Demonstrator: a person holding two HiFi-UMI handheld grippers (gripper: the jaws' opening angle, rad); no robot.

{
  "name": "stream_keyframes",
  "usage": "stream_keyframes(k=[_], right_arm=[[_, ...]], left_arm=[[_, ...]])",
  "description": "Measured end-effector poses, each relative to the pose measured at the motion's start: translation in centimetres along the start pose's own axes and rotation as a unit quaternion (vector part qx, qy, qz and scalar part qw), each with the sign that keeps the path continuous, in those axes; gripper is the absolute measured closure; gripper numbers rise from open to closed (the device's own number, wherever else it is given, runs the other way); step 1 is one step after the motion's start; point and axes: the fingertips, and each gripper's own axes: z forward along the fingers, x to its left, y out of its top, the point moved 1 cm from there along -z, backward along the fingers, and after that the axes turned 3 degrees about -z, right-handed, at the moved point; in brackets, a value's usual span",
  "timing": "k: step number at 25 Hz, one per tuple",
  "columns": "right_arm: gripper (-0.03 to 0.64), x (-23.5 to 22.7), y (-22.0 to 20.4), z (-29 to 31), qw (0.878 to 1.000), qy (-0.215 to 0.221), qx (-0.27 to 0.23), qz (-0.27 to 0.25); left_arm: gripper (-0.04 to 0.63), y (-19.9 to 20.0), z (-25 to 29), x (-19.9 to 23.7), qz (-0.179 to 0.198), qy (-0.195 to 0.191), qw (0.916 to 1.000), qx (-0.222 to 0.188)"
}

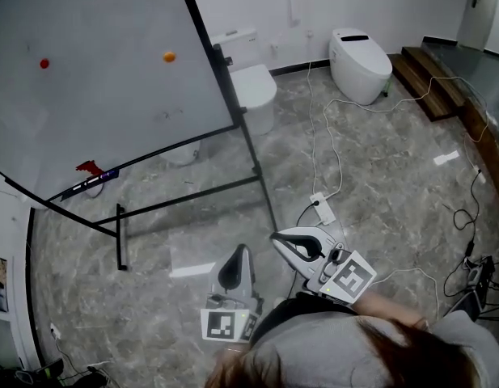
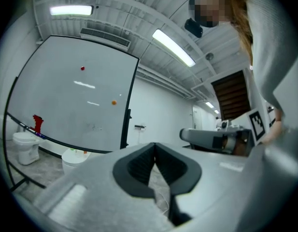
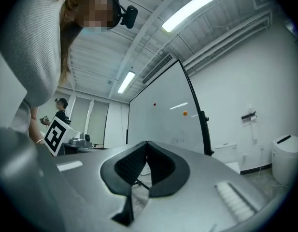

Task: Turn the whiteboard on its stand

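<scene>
**Nearest: the grippers**
- Left hand-held gripper [image 1: 237, 257]: held low in front of the person, jaws pressed together at the tips, nothing between them.
- Right hand-held gripper [image 1: 285, 242]: just beside the left one, jaws likewise together and empty.
- Neither touches the board. Both are well apart from it.

**Floor, middle ground**
- Power strip [image 1: 322, 208]: lies on the marble floor [image 1: 378, 176] just ahead of the right gripper.
- White cables [image 1: 330, 136]: trail from the strip toward the far wall.

**Task item**
- Whiteboard [image 1: 95, 79]: stands to the left and ahead, on its black stand [image 1: 184, 196]. The foot bars rest on the floor.
- Lower tray edge: carries a small red object [image 1: 89, 167].
- Board face: a red magnet [image 1: 44, 63] and an orange magnet [image 1: 168, 56] sit on it.

**Farthest**
- Toilet [image 1: 253, 87]: close behind the right edge of the board.
- Second toilet [image 1: 361, 63]: by the wall.
- Wooden steps [image 1: 423, 71]: at far right.

**Status (judgement)**
- Turning has not begun, and the approach to the frame remains.

**Hazards (judgement)**
- Shut jaws cannot clamp the frame, so a push with closed tips may slip off the smooth edge.
- The swinging board edge may strike the near toilet.
- The red object may slide off the tray as the board turns.
- The cables and strip lie where the person would step, so they may trip the person or snag.
</scene>
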Motion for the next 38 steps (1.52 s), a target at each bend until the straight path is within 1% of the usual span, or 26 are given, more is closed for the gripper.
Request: stream_keyframes(k=[4, 8, 11, 17, 24, 32, 38], right_arm=[[0.621, 1.2, 0.3, 0.1, 0.999, -0.009, 0.018, -0.026], [0.621, 1.7, 0.5, 0.3, 0.999, -0.026, 0.003, -0.022], [0.615, 2.4, 0.2, 0.3, 0.999, -0.031, 0.002, -0.025], [0.614, 3.7, 0.3, 0.4, 0.999, -0.016, 0.01, -0.045], [0.614, 4.1, 0.2, 0.5, 0.999, -0.012, 0.008, -0.039], [0.614, 4.7, 0.5, 1.2, 0.999, -0.005, -0.001, -0.045], [0.614, 4.7, 0.4, 1.5, 0.999, -0.004, 0.001, -0.046]], left_arm=[[0.594, 0.6, -0.6, -0.3, 0.008, -0.019, 0.9998, -0.002], [0.594, 0.9, -1.0, -0.2, 0.013, -0.027, 0.9996, -0.003], [0.594, 0.6, -1.4, 0.0, 0.0, -0.025, 0.9997, -0.005], [0.594, 0.5, -1.7, 0.2, -0.013, -0.023, 0.9997, -0.003], [0.594, 0.2, -1.8, 0.3, -0.017, -0.027, 0.9995, 0.0], [0.594, 0.4, -2.4, 1.2, -0.018, -0.017, 0.9997, -0.004], [0.594, 0.6, -2.4, 1.4, -0.016, -0.018, 0.9997, -0.005]])
